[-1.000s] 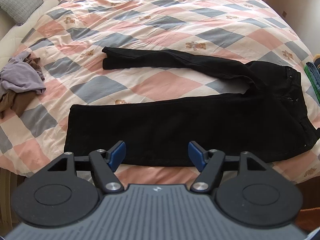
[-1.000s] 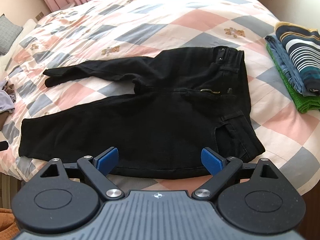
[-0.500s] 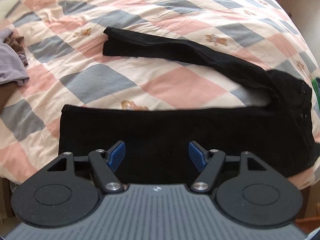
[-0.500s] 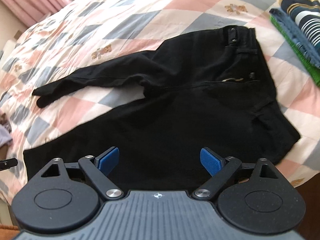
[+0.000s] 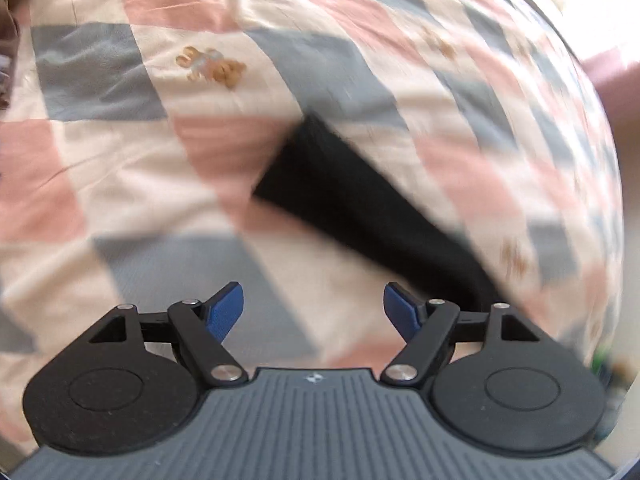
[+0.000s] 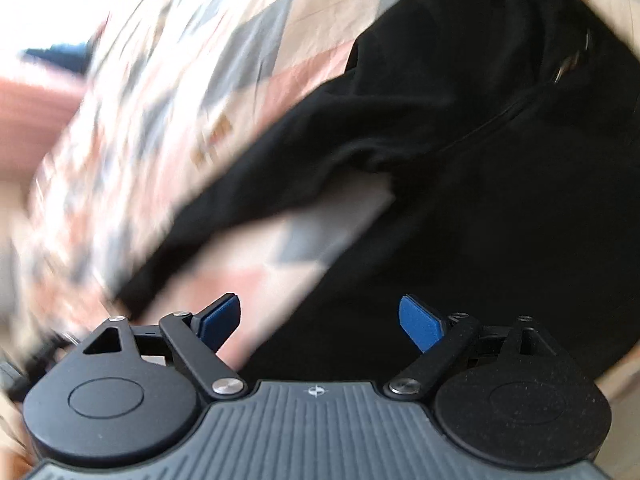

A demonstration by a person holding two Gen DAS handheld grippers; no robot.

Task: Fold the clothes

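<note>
Black trousers lie spread on a checked quilt. In the left wrist view only the cuff end of one trouser leg (image 5: 344,196) shows, running down to the right, blurred by motion. My left gripper (image 5: 313,311) hangs open just short of it, over the quilt (image 5: 120,184). In the right wrist view the crotch and upper legs of the trousers (image 6: 480,152) fill the right side, with the fly seam and waistband at the top right. My right gripper (image 6: 320,320) is open above the inner thigh edge, nothing between its fingers.
The pink, grey and cream quilt (image 6: 256,264) shows as a wedge between the two trouser legs. A brownish garment (image 5: 10,36) peeks in at the far left edge of the left wrist view. Both views are smeared by fast motion.
Both grippers have dropped low and moved forward over the bed. The left one has swung toward the far leg's cuff, the right toward the crotch. Both stay open.
</note>
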